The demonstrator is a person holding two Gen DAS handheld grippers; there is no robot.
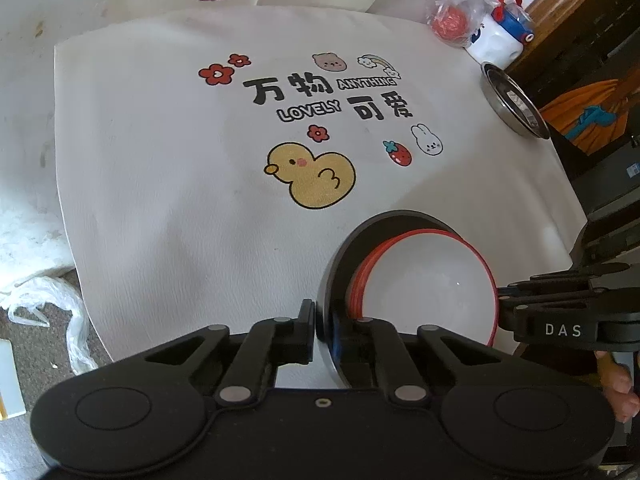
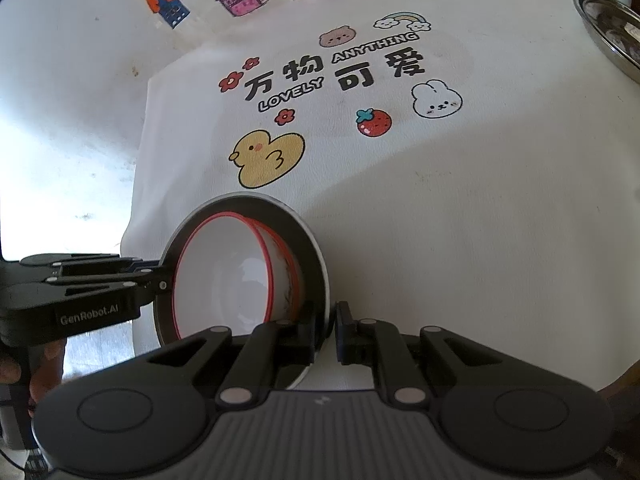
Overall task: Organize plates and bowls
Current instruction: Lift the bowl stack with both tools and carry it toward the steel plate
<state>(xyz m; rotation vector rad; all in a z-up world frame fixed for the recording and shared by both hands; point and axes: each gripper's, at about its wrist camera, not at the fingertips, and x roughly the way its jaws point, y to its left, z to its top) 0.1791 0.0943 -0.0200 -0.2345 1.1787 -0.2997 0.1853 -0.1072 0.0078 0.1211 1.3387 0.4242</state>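
Gripping opposite rim edges, left tool (image 1: 320, 334) & right tool (image 2: 333, 330) both pinch dark plate (image 2: 308, 240) w/ red-rimmed bowl (image 2: 224, 276) in it, tilted between the 2 tools above bench (image 2: 440, 220).

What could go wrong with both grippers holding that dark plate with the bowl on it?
The left gripper and right gripper pinch only opposite rims of the round dark plate, so uneven lifting could tilt it. The loose white red-rimmed bowl sits off-centre and might slide off.
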